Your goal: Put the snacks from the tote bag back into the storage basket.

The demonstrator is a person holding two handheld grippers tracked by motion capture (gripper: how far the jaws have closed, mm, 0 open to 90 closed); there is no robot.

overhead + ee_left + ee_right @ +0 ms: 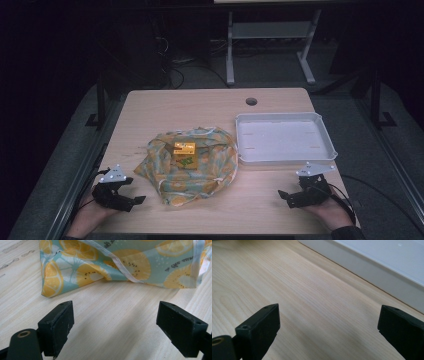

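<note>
The left claw (113,322) is resting low on the pale wooden bench (210,102) with its jaws spread wide and empty, and just ahead of it the crumpled teal cloth printed with yellow citrus slices (120,265) is showing small dark lettering too blurred to read. The right claw (328,332), equally wide and empty, is facing bare wood with the shallow white plastic tray (372,270) cut off ahead. From the high view, a small yellow box (184,154) is sitting on the cloth between both claws, its markings illegible.

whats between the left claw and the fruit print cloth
Only bare light wooden tabletop: in the left gripper view, the open left claw faces the crumpled teal cloth with orange citrus print across an empty strip.
</note>
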